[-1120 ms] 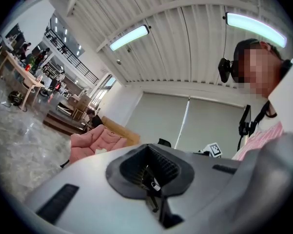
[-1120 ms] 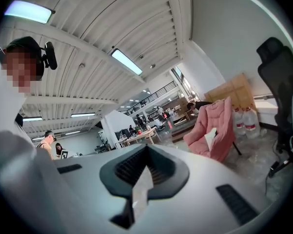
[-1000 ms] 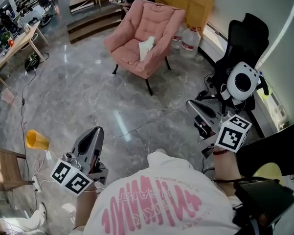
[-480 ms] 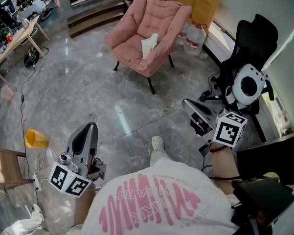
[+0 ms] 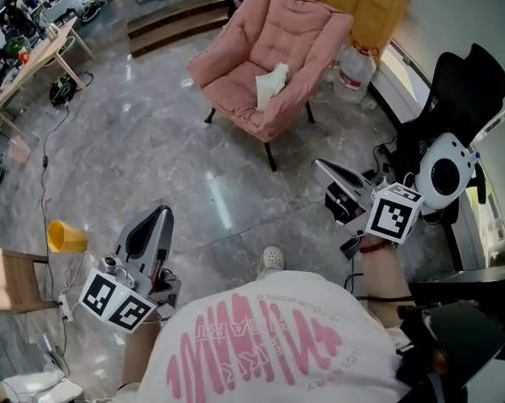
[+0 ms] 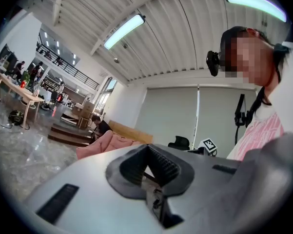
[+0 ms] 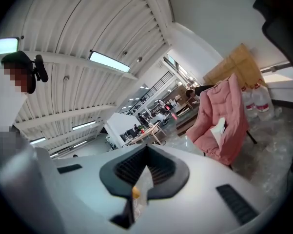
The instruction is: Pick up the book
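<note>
The book [image 5: 271,85], pale and lying loosely open, rests on the seat of the pink armchair [image 5: 302,23], well apart from both grippers. The left gripper [image 5: 157,216] and the right gripper [image 5: 318,165] each have their fingers closed together on nothing. The book looks light and floppy, with pages apt to splay and slip. Pinching its whole thickness near the spine seems the safest hold.

Head view, change over the last second. A forward step has been taken: a white shoe [image 5: 273,259] now shows clearly ahead of the shirt [image 5: 269,342]. The pink armchair [image 5: 277,40] has slid right in frame. The black office chair [image 5: 466,82] and its round white device [image 5: 448,173] have dropped lower at right. The right gripper [image 5: 319,165] sits slightly higher in frame.
</note>
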Action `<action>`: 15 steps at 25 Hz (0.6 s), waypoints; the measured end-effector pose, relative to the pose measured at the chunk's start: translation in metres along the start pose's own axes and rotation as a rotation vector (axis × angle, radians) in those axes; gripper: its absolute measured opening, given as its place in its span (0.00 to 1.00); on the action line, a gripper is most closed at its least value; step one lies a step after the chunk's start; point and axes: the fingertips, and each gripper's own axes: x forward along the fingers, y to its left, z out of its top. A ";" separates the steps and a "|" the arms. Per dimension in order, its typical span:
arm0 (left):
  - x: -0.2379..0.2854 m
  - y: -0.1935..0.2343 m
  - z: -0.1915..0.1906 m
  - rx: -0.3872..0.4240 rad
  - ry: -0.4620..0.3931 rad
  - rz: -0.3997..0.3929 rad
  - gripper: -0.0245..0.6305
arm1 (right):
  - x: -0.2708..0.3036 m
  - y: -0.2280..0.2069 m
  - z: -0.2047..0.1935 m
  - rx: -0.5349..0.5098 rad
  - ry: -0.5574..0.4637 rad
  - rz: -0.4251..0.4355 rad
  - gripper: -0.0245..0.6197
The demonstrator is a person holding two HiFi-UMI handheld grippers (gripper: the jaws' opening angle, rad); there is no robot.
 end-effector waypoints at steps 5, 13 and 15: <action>0.045 0.019 -0.007 -0.092 0.014 0.009 0.05 | 0.023 -0.031 0.026 0.001 0.026 0.001 0.05; 0.102 0.031 -0.010 -0.123 -0.001 -0.013 0.05 | 0.032 -0.074 0.051 0.063 0.033 -0.008 0.05; 0.113 0.030 -0.014 -0.126 0.002 -0.018 0.05 | 0.031 -0.085 0.053 0.069 0.038 -0.016 0.05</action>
